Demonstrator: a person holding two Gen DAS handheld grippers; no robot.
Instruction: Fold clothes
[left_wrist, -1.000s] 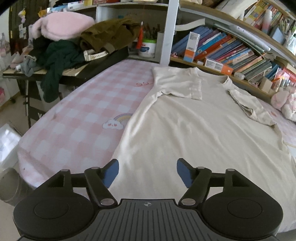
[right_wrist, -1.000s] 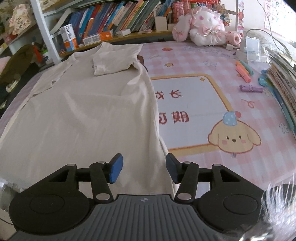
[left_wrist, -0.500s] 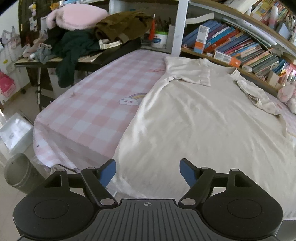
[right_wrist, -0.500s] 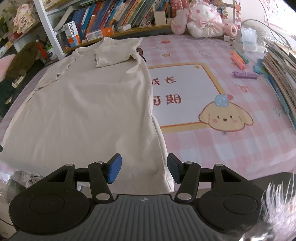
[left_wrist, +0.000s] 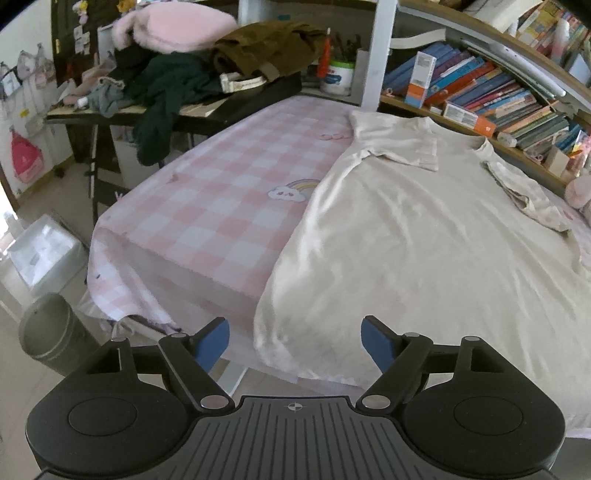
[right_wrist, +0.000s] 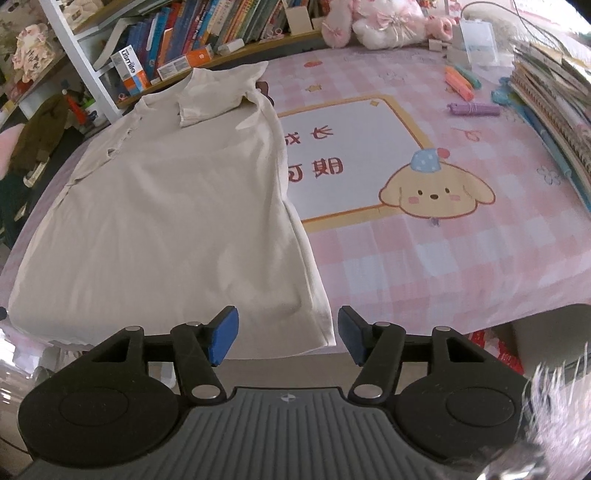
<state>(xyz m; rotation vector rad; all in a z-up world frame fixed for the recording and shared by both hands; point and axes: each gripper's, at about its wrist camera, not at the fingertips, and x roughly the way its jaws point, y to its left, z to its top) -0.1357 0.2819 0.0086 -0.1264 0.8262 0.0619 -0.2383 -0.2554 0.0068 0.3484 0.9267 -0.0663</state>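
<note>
Left wrist view: left gripper (left_wrist: 294, 345), fingers spread, empty, at hem of cream dress (left_wrist: 424, 236) on pink checked tablecloth (left_wrist: 221, 199). Right gripper (right_wrist: 287, 334): likewise spread, empty.

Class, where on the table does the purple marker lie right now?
In the right wrist view, the purple marker lies far right on the pink checked cloth, between the orange markers and the book stack.
</note>
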